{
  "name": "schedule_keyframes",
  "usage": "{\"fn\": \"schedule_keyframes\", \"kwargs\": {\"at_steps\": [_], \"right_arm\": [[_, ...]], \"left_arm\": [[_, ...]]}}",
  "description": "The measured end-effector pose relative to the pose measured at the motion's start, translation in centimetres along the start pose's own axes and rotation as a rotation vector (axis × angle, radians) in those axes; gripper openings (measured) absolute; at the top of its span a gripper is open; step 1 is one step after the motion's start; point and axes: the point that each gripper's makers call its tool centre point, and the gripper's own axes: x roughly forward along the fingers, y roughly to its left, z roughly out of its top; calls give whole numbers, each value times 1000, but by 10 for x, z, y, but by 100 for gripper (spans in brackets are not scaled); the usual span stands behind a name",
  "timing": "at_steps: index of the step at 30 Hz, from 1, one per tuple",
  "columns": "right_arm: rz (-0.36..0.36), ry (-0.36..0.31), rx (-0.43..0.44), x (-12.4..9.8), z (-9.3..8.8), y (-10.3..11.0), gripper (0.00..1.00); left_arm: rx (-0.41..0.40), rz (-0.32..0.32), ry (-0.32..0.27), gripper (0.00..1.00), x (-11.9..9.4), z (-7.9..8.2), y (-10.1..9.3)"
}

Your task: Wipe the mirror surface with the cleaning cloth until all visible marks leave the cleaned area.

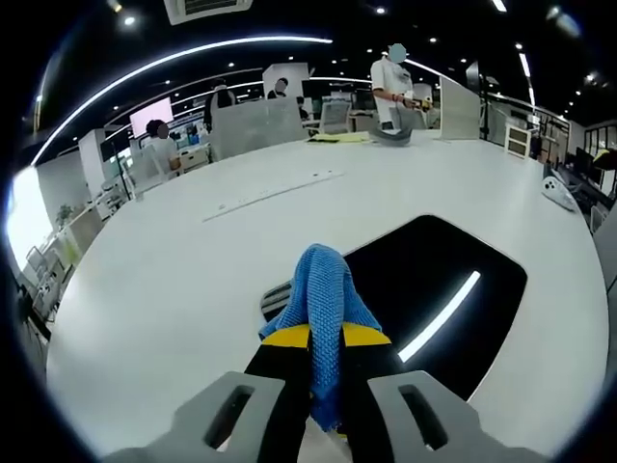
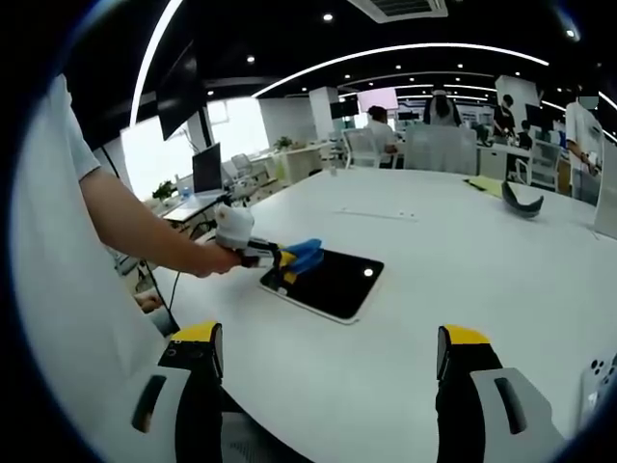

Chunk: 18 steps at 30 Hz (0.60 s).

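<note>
The left claw [image 1: 325, 371] is clamped on the blue cloth [image 1: 325, 289], right at the mirror's [image 1: 434, 280] near edge; the mirror stretches ahead; the right claw [image 2: 328, 362] is wide apart, farther off.

text: none legible | labels, brands, numbers, signs: none readable in the left gripper view or the right gripper view — far wall screens too blurred and too small to make out any writing
</note>
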Motion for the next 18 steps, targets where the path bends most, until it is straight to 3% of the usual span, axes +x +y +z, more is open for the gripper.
{"fn": "schedule_keyframes", "kwargs": {"at_steps": [18], "right_arm": [[19, 5, -14, 3, -1, 5, 92]], "left_arm": [[-15, 7, -23, 7, -14, -8, -4]]}}
